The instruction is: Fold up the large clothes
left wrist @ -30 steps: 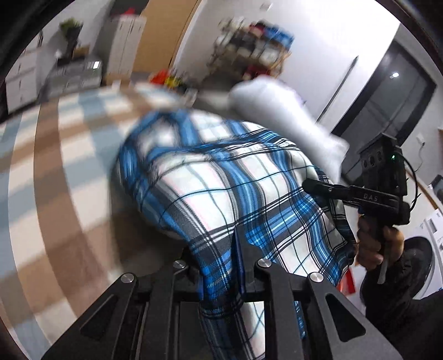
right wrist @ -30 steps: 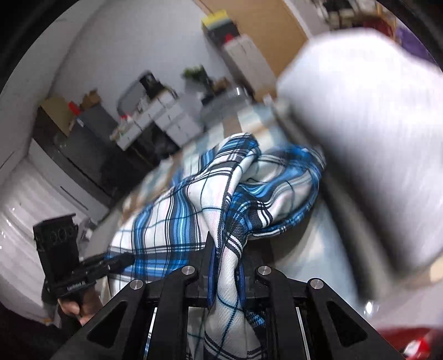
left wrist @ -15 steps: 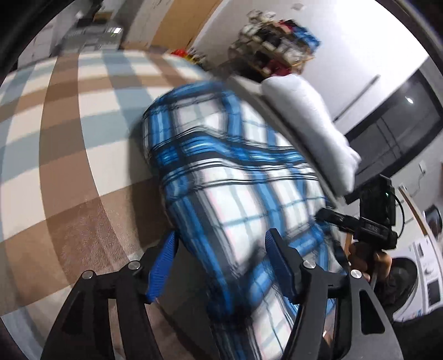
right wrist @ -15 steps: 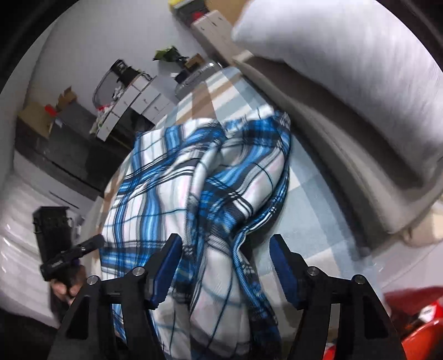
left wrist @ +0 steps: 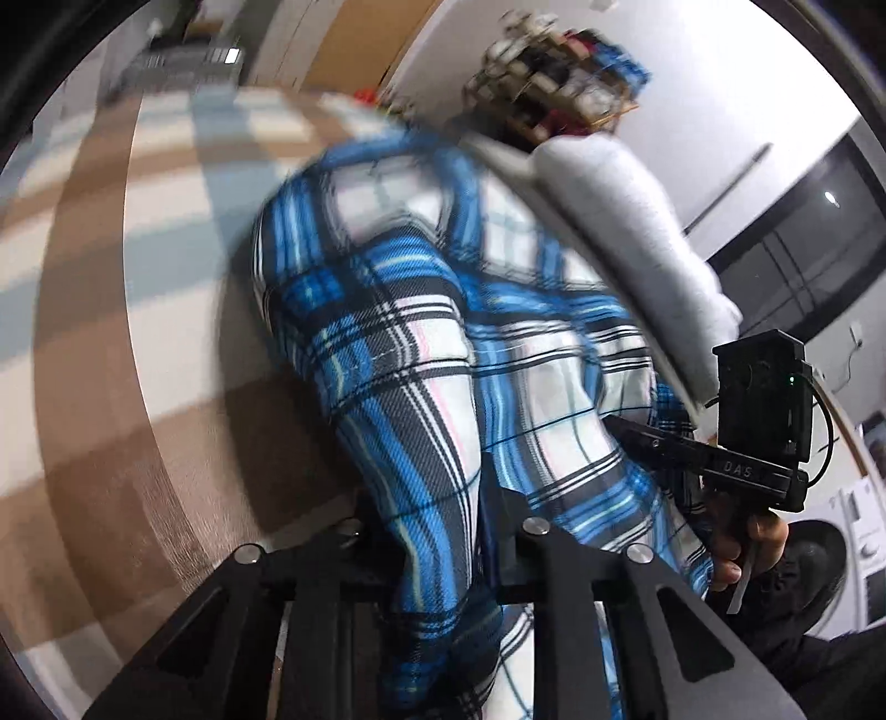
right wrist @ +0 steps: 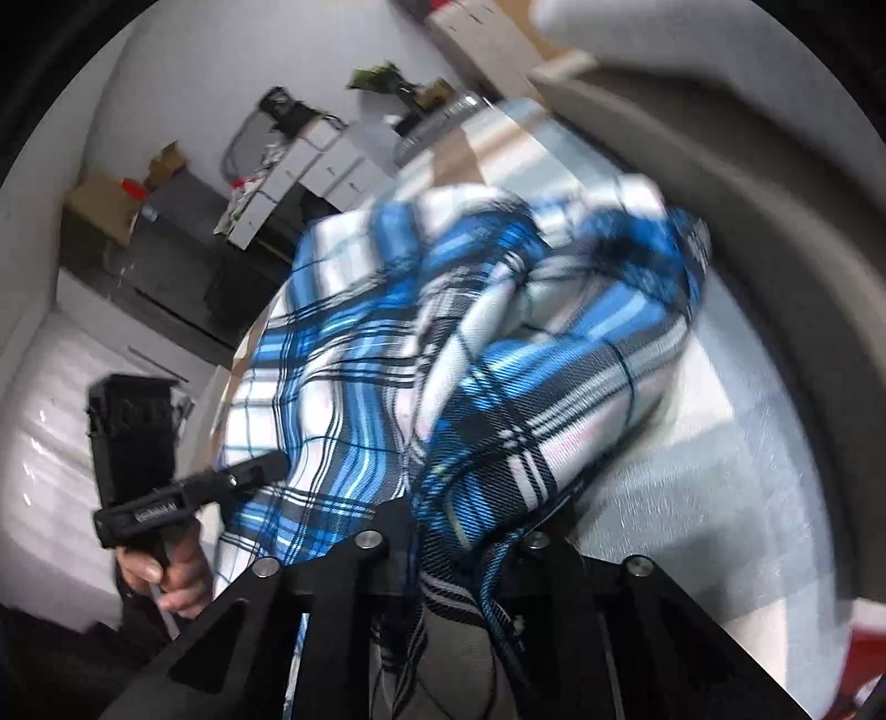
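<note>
My left tongs (left wrist: 443,498) and right tongs (right wrist: 465,531) have just closed, each pinching the plaid shirt (left wrist: 421,354), which bunches ahead on the bed (left wrist: 138,343).

Bedspread (left wrist: 111,332) left lies open (pillow (left wrist: 626,221) crowds right).

Even indoor light fills the room, bright on the white wall (left wrist: 720,83) and dimmer low down. A small ceiling lamp glints in the dark glass door (left wrist: 829,199). Both fisheye views bend hard toward black rounded corners. Motion blur smears the plaid cloth (left wrist: 421,343) at its far end, the shelf (left wrist: 559,72) and the pillow (right wrist: 692,33); nearer weave stays crisp. The cloth throws a soft shadow on the checked bedcover (left wrist: 111,343).
</note>
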Demonstrator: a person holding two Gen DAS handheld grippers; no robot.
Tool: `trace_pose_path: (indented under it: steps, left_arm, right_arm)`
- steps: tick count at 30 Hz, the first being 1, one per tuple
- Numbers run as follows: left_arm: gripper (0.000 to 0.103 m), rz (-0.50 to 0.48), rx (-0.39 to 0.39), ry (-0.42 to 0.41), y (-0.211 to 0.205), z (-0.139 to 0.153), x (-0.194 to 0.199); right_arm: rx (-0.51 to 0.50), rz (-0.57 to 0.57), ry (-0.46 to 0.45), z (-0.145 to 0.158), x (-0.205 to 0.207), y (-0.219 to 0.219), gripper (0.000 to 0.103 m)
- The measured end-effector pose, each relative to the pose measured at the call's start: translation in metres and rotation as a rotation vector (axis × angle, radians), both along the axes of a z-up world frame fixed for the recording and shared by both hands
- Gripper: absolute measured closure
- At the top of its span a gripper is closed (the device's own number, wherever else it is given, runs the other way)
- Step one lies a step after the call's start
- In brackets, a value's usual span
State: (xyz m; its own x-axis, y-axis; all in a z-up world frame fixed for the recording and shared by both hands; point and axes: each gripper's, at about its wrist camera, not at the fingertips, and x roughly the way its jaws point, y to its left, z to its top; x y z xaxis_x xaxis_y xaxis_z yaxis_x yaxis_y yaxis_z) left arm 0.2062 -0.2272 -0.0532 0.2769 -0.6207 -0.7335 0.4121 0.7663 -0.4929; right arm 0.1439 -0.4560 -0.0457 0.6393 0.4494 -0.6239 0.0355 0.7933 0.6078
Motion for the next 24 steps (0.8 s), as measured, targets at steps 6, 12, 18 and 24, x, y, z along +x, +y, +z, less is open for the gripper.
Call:
trace_pose_path:
  steps: [6, 12, 18, 24]
  left_arm:
    - [0.091, -0.02, -0.035, -0.159, -0.008, 0.05, -0.016]
    - [0.091, -0.055, -0.133, -0.313, -0.022, 0.112, -0.018]
    - [0.091, -0.089, -0.194, -0.473, -0.066, 0.169, 0.005]
    - [0.091, -0.116, -0.233, -0.444, -0.129, 0.193, 0.049]
  right_arm:
    - [-0.069, -0.014, -0.164, 0.058, -0.025, -0.001, 0.09]
    - [-0.216, -0.055, -0.34, 0.146, -0.055, -0.016, 0.09]
    - [-0.358, -0.132, -0.473, 0.227, -0.064, -0.056, 0.09]
    - [-0.403, -0.174, -0.431, 0.275, -0.03, -0.126, 0.09]
